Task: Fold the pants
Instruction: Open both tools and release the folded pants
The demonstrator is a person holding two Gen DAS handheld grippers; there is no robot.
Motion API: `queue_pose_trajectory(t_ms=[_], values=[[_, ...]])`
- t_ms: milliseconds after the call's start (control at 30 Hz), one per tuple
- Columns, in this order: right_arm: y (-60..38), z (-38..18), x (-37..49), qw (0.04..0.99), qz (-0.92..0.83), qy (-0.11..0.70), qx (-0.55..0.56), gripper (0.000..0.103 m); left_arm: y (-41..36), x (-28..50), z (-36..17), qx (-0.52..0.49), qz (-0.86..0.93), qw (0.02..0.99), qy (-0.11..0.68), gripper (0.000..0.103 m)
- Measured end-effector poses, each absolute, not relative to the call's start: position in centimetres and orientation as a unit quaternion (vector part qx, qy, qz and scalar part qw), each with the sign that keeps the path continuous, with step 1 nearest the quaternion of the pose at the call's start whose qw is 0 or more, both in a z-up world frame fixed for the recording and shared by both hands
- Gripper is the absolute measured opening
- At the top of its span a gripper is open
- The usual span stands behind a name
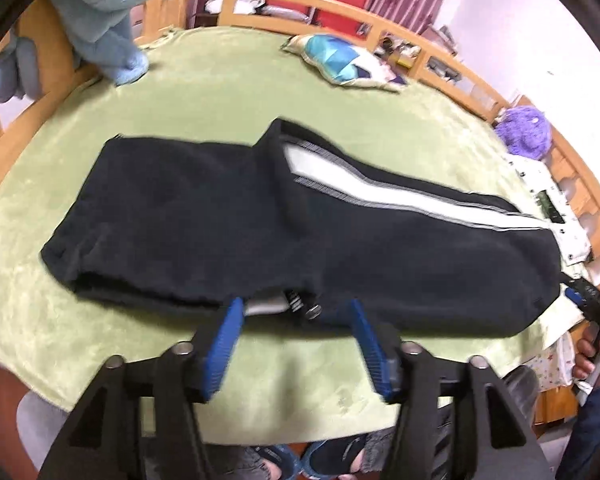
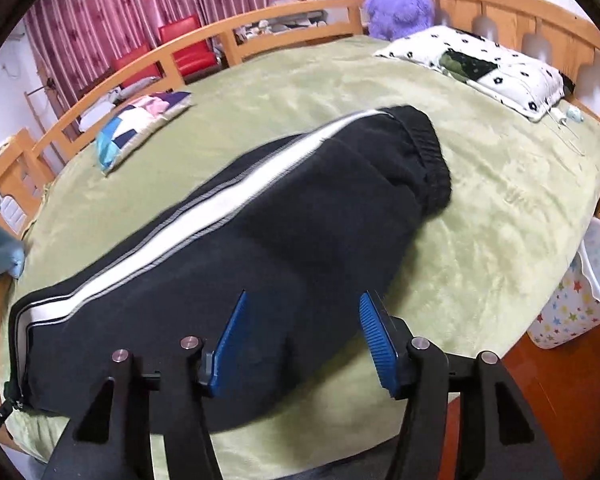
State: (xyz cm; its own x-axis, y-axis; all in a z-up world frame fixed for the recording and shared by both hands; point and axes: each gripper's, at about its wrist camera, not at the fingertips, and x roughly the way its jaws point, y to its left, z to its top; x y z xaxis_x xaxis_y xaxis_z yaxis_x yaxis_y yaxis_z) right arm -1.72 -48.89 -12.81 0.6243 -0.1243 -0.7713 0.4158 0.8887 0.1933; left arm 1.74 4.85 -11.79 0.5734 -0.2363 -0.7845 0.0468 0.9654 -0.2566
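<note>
Both claws, left claw (image 1: pixel 296 312) and right claw (image 2: pixel 302 304), released just short of black pants (image 1: pixel 260 220), poised to regrip for folding.

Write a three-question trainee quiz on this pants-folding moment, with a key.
1. True or false: the left gripper is clamped on the pants.
2. What colour is the wide stripe along the pants leg?
3. Which plush toy sits by the headboard? A) purple toy B) blue toy C) red toy

Key:
1. False; both the left gripper and the right gripper are open, holding nothing.
2. White.
3. A.
</note>
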Motion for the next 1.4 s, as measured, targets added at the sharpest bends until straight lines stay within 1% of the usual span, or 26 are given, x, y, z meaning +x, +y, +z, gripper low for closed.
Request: queue_pose_trajectory(t_ms=[133,200,233,300,333,400,500,667,967,1067,1167,1233,1267,1400], values=[[-46.2,-12.2,-0.5,0.883,-0.136,0.415,0.173,0.057,2.5,3.6,-12.3,-0.069,-0.061,0.888,0.451,0.064],[-45.3,-12.1,0.0,0.883,-0.132,0.419,0.165,0.057,2.0,4.4,-13.1,-0.055,-0.050,0.887,0.456,0.062],[-44.6,-12.1,0.1,0.883,-0.130,0.422,0.157,0.057,2.3,3.9,-13.5,-0.051,-0.053,0.888,0.454,0.050],[-43.5,-12.0,0.2,0.885,-0.135,0.424,0.136,0.057,3.1,4.0,-14.0,-0.042,-0.052,0.886,0.458,0.019],[-43.1,-11.9,0.2,0.885,-0.140,0.424,0.129,0.057,3.8,4.5,-13.9,-0.057,-0.070,0.882,0.462,0.017],[-42.4,-11.9,0.2,0.883,-0.136,0.431,0.128,0.057,5.9,5.2,-12.6,-0.085,-0.078,0.890,0.442,0.014],[-41.6,-12.7,0.6,0.872,-0.128,0.449,0.146,0.057,8.7,6.8,-10.1,-0.056,-0.038,0.910,0.408,0.014],[-39.5,-14.8,1.8,0.861,-0.120,0.474,0.144,0.057,14.0,11.5,-8.5,-0.067,0.007,0.913,0.401,0.014],[-37.4,-17.0,4.1,0.844,-0.129,0.499,0.147,0.057,18.7,18.5,-10.3,-0.043,0.082,0.900,0.426,0.015],[-37.0,-17.2,4.5,0.842,-0.135,0.503,0.142,0.057,18.9,18.7,-9.6,-0.044,0.060,0.905,0.418,0.023],[-36.6,-17.0,4.7,0.842,-0.141,0.500,0.145,0.057,19.1,17.8,-8.5,-0.057,0.042,0.911,0.407,0.037],[-36.2,-16.7,4.8,0.844,-0.140,0.497,0.145,0.057,19.1,16.9,-8.0,-0.063,0.026,0.913,0.403,0.061],[-35.8,-16.6,4.7,0.845,-0.136,0.495,0.147,0.057,19.0,16.2,-7.9,-0.065,0.015,0.914,0.401,0.062],[-34.5,-16.1,4.2,0.848,-0.117,0.495,0.148,0.057,18.5,12.8,-8.4,-0.081,-0.012,0.909,0.408,0.062]])
